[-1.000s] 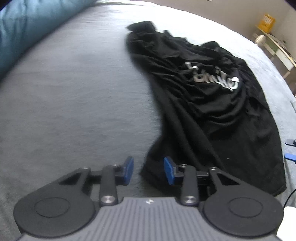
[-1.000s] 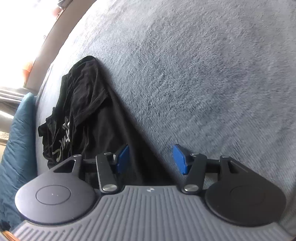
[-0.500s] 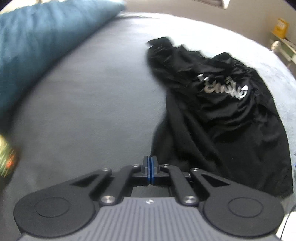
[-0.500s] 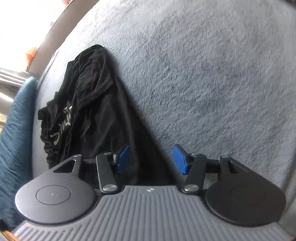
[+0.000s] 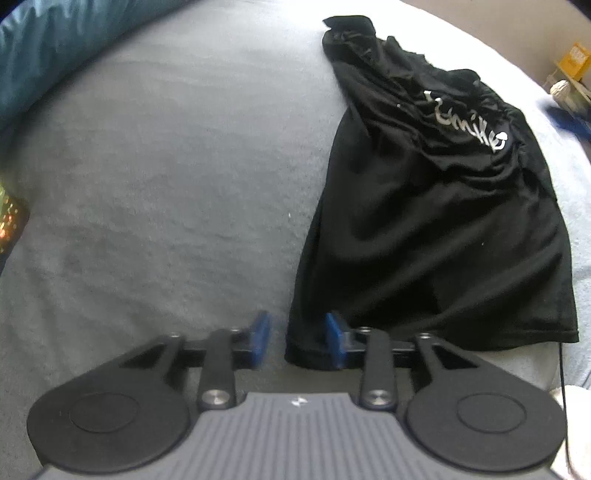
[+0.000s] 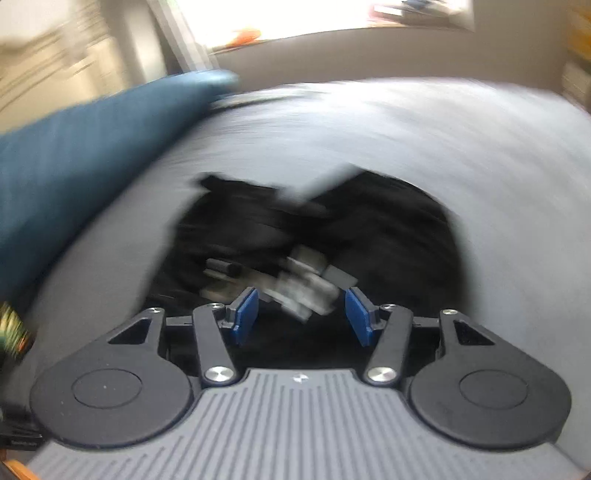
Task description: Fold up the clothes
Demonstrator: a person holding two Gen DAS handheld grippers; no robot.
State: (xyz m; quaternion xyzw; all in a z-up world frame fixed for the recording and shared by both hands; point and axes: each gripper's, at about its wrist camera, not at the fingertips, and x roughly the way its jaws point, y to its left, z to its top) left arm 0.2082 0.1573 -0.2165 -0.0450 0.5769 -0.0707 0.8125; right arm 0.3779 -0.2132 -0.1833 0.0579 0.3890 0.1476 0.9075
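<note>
One grey bed (image 5: 155, 177) carries the crumpled black shirt (image 5: 436, 221), at whose near hem corner the left gripper (image 5: 297, 339) hovers, jaws opening astride the fabric, while the right gripper (image 6: 303, 314) hangs parted and empty above it.

Soft daylight, left wrist view fairly sharp, right wrist view motion-smeared, blown-out window (image 6: 332, 18) glare, fisheye-curved edges

One black T-shirt (image 5: 436, 229) lies toward the right side of one grey bed (image 5: 166, 166). One teal pillow (image 5: 48, 48) sits along its left edge. Two grippers, one in each view. The right view is blurred, so nothing else can be counted there.
</note>
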